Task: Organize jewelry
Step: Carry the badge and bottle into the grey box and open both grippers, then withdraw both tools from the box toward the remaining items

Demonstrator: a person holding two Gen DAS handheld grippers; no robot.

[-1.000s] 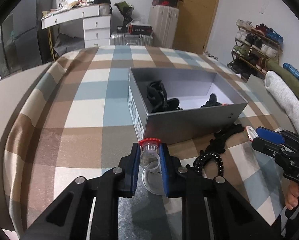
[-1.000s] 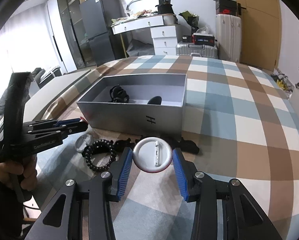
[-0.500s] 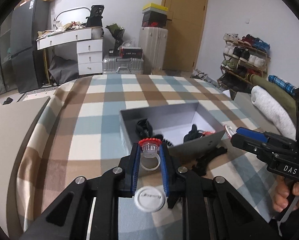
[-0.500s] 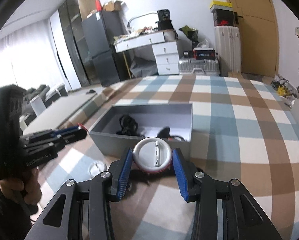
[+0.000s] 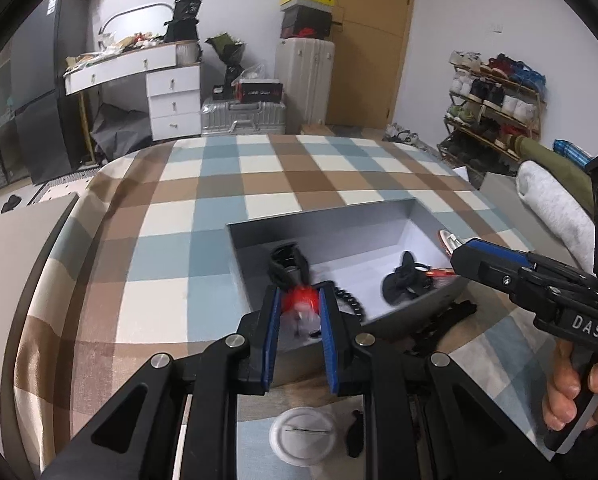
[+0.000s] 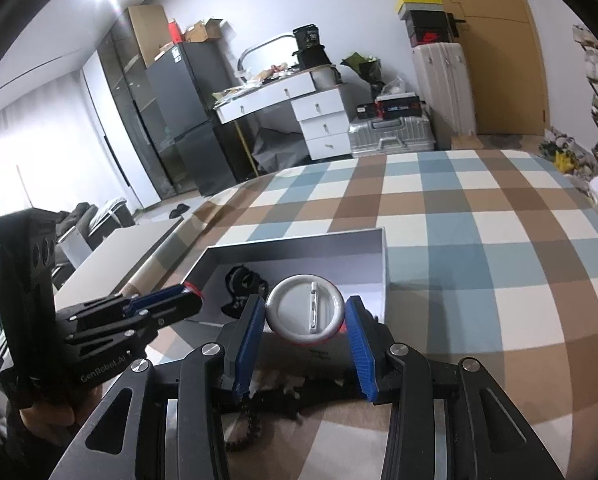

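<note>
Above the grey box's (image 6: 385, 264) near wall, your right gripper (image 6: 306, 320) clamps the round badge (image 6: 305, 310) and your left gripper (image 5: 299, 308) clamps the red-capped vial (image 5: 299, 300); carry both over the interior before releasing.

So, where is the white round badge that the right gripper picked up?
In the right wrist view the white round badge sits clamped between the right gripper pads, raised at the near wall of the grey box.

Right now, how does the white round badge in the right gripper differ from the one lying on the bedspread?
The held badge stands on edge, clamped between the right gripper fingers above the grey box. The loose badge lies flat, untouched. Both show white pin backs.
</note>
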